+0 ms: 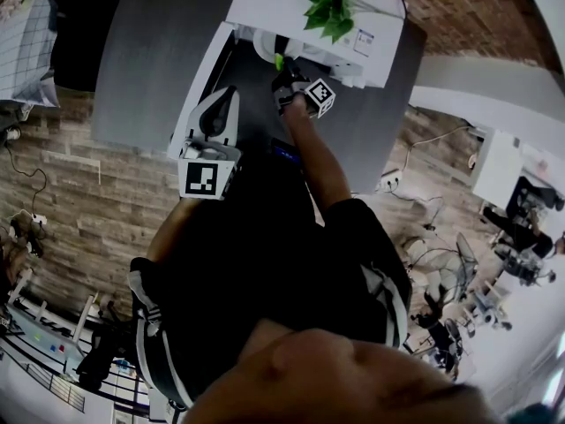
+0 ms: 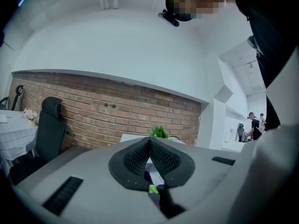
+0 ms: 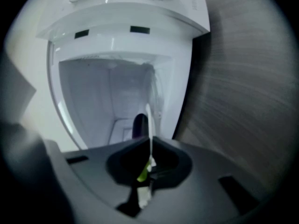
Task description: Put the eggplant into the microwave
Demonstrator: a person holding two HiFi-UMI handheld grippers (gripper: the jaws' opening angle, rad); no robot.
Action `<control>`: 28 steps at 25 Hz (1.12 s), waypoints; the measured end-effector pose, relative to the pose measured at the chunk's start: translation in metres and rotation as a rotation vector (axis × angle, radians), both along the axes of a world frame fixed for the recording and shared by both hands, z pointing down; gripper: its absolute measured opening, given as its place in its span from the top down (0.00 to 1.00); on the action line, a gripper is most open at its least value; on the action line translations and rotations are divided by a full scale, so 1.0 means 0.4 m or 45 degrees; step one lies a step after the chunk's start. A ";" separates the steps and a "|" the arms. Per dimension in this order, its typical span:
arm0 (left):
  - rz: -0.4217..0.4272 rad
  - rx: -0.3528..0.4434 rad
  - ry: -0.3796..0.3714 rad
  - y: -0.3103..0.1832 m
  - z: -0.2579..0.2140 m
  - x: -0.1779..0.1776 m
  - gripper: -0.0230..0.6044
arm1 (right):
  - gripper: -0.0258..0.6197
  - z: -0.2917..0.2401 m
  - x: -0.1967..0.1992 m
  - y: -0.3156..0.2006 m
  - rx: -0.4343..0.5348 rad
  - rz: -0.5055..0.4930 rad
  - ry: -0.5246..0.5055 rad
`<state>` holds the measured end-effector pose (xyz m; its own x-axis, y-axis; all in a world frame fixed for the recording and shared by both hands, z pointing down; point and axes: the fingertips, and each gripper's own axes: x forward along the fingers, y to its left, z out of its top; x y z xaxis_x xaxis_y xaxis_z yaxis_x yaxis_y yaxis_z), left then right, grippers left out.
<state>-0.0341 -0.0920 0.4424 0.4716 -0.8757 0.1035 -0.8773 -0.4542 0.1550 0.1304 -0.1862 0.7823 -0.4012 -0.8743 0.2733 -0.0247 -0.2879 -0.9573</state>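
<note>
Right claw (image 3: 149, 146): jaws nearly together, clamped on the eggplant (image 3: 139, 124). Green stem (image 3: 144, 170) sits low between the pads. The dark purple body sticks out past the tips.

Eggplant: held in the air at the mouth of the microwave (image 3: 183, 73), purple end pointing into the white cavity (image 3: 103, 97). Cannot tell whether it touches the cavity floor. In the head view the stem shows just at the opening, with the right claw's marker cube (image 1: 320, 96) behind it.

Left claw (image 2: 149, 146): jaws closed pad to pad, nothing between them. It is held level, off to the left of the right claw, by the edge of the open door (image 1: 208, 76). A speck of green and purple shows through the gap beneath its pads.

Microwave: white, door swung wide, standing on a grey tabletop (image 1: 146, 69). A green plant (image 1: 331, 3) sits on its top.

Beyond: a brick wall (image 2: 117, 107) and a dark chair (image 2: 49, 127) in the left gripper view.
</note>
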 end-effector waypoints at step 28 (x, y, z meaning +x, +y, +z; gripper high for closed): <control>0.007 -0.013 0.028 -0.015 0.004 -0.003 0.91 | 0.75 0.014 -0.003 -0.022 -0.029 -0.009 -0.036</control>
<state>-0.0355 -0.0980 0.4440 0.4787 -0.8720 0.1021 -0.8712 -0.4572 0.1789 0.1291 -0.1952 0.7877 -0.4149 -0.8652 0.2815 0.0005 -0.3096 -0.9509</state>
